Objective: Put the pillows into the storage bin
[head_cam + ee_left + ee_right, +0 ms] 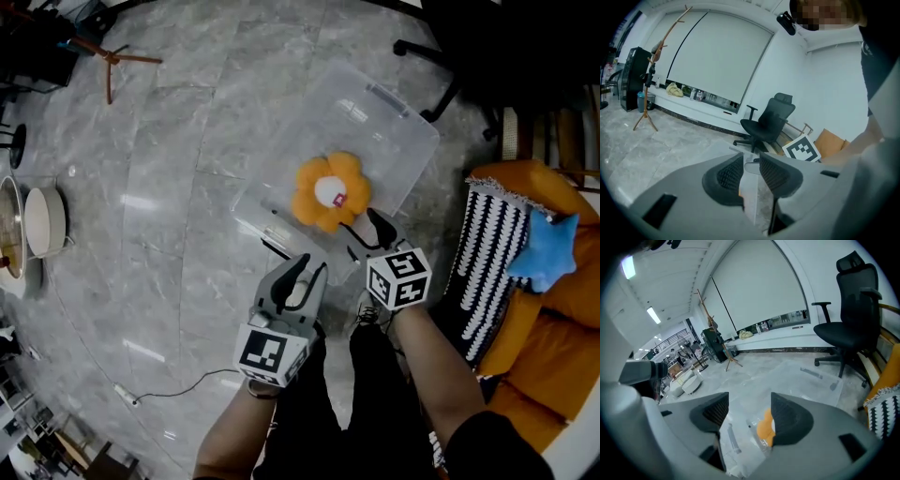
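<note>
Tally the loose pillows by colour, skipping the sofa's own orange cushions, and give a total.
Orange: 1, the flower pillow in the storage bin
Blue: 1, the star pillow on the sofa
Black-and-white: 1, the patterned pillow on the sofa
Total: 3

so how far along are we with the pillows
Done: the orange flower pillow lies in the clear storage bin. In hand: nothing; the left gripper and right gripper are both open and empty. Left: the blue star pillow on the orange sofa, perhaps the striped cushion too.
</note>
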Motion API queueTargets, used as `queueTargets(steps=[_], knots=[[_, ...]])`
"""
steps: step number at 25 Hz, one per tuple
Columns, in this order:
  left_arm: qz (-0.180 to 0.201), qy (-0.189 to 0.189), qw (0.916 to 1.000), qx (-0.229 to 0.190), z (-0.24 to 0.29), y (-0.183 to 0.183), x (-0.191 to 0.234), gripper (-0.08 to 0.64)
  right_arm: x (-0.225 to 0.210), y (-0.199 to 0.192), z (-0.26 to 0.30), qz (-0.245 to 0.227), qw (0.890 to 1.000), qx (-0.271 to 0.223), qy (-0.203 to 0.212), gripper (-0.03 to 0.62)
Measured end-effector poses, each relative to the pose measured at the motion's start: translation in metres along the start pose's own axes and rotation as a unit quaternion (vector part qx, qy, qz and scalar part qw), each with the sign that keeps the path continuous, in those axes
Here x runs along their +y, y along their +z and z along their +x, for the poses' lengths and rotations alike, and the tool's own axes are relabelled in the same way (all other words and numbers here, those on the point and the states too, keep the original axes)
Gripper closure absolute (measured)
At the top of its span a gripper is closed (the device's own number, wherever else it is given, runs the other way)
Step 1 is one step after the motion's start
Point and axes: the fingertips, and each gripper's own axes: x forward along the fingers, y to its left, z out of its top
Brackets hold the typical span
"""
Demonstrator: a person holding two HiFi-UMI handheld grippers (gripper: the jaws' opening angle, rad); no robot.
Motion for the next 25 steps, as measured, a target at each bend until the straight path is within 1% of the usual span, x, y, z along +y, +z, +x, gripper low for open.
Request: queueTargets(steps=[4,7,10,12,17,20,25], knots=[[0.023,-0.012,0.9995,-0.016,-0.014,0.047,-0.033,0.465,0.007,0.048,-0.052,-0.009,0.999,-0.030,0.002,0.306],[0.051,-0.022,0.9977,-0.039,-0.021,0.088,-0.054,0.465,0.010,0.096,-0.090,-0.021,0.997,-0.070,-0.003,0.307],[0.060,-0.027,0.9965,-0.050,-0.038,0.124,-0.083,0.465,0.022,0.133,-0.139,-0.024,0.995,-0.100,-0.002,0.305],[0.074,-0.034,0.9945,-0.065,-0.045,0.149,-0.102,0.465,0.028,0.158,-0.171,-0.032,0.992,-0.126,-0.003,0.304],[0.101,-0.056,0.9873,-0.109,-0.075,0.215,-0.151,0.465,0.051,0.215,-0.257,-0.064,0.982,-0.178,-0.013,0.301],[0.121,-0.064,0.9814,-0.134,-0.090,0.252,-0.173,0.465,0.060,0.245,-0.302,-0.081,0.974,-0.211,-0.024,0.299],[0.162,-0.084,0.9689,-0.167,-0.101,0.289,-0.204,0.465,0.068,0.280,-0.359,-0.108,0.957,-0.265,-0.042,0.296]])
